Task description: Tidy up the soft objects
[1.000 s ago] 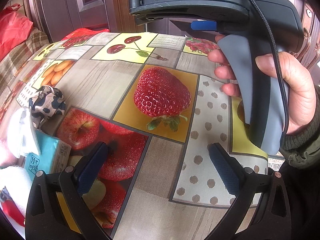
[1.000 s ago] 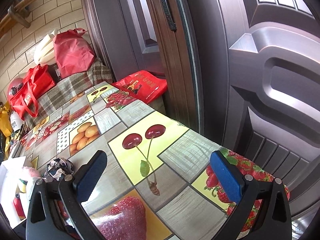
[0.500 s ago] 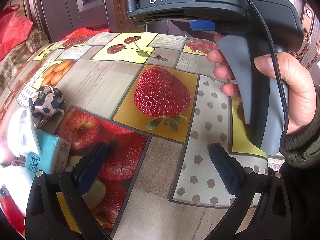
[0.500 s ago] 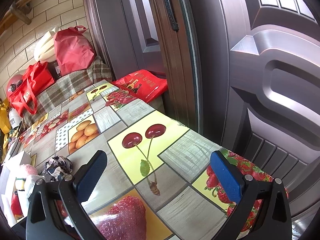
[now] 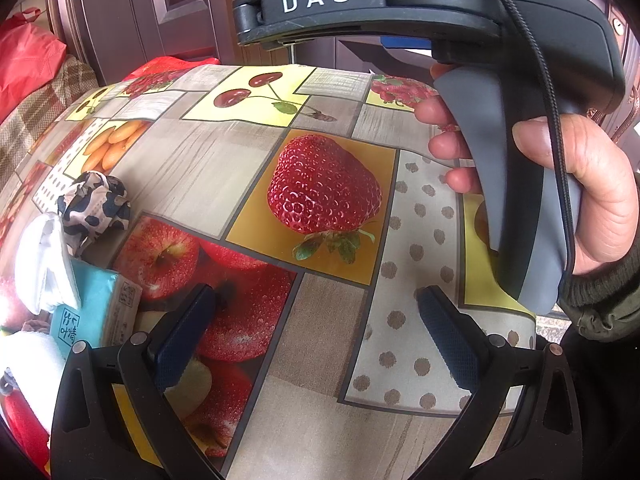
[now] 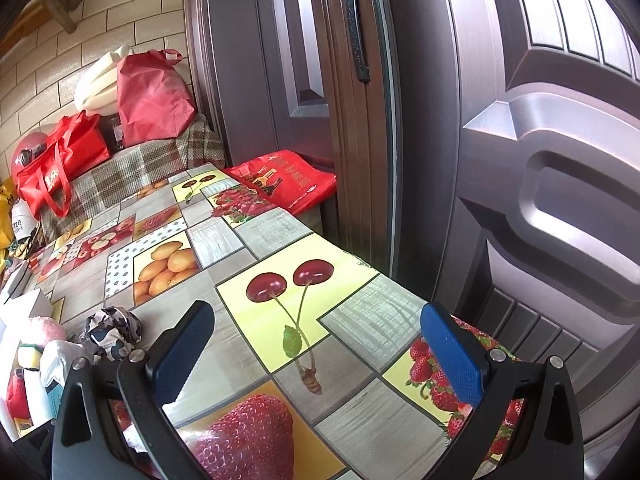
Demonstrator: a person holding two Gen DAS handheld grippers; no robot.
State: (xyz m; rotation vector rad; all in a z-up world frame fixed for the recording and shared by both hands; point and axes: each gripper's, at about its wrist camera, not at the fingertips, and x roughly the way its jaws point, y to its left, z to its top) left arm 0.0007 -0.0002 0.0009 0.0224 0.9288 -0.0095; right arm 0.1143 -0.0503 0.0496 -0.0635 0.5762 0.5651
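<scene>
Soft things sit bunched at nine o'clock on the fruit-print tablecloth (image 5: 192,168): a crumpled black-and-white patterned cloth (image 5: 94,204), a white tissue (image 5: 44,256) sticking out of a teal tissue pack (image 5: 92,304) printed with characters I can't read. Since a second ago that cluster has slid slightly toward centre in my left view, and my right tongs have swung a little, showing more of the wall. My left gripper (image 5: 320,336) hangs released over the apple print, gripping nothing; my right gripper (image 6: 320,344) is likewise spread wide above the cherries. "DAS" reads on the right tool's body, seen only from the left view, with my right hand (image 5: 560,184) around its handle. Only the right view shows a pink plush (image 6: 42,330), red bags (image 6: 152,96) and the brown door (image 6: 520,120).
</scene>
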